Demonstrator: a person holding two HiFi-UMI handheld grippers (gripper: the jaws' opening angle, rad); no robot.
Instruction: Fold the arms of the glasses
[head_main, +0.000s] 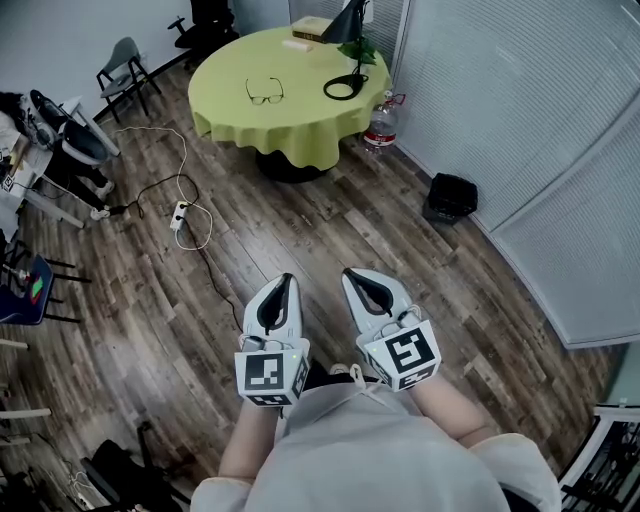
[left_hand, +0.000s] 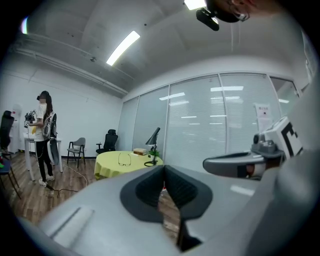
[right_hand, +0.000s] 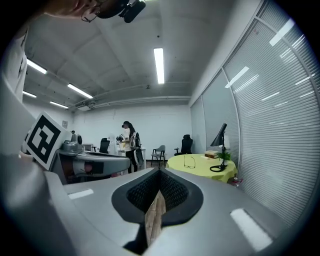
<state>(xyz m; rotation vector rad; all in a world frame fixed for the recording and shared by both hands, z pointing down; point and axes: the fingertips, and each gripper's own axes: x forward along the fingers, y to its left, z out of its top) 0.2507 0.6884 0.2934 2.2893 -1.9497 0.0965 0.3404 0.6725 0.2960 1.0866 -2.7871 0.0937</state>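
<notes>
Both of my tools are closed and empty. The left tool has its dark ribbed pads meeting at the tips with nothing between them, and the right tool is the same, fully together with only floorboards showing through the slot behind the pads. I hold them side by side, close to my body and roughly level, over the brown wood-plank floor.

The thin dark-framed glasses are well apart from me, across the room. They lie on the round worktop under its yellow-green cloth, left of the middle and set back from the near edge, with both arms spread open. A black desk lamp with a ring base stands toward the right edge of the worktop, and a small stack of books sits at the far edge. Neither crowds the glasses.

I judge the glasses to be very light and the frame thin enough to bend if squeezed. The lenses will mark easily, so I would keep the pads off them. The arms should swing on their hinges with little force. The cloth may hold the frame a little, but a push could still make it skid. I would pinch the front gently at the bridge or an outer corner with one tool, then nudge each arm inward near its tip with the other.
</notes>
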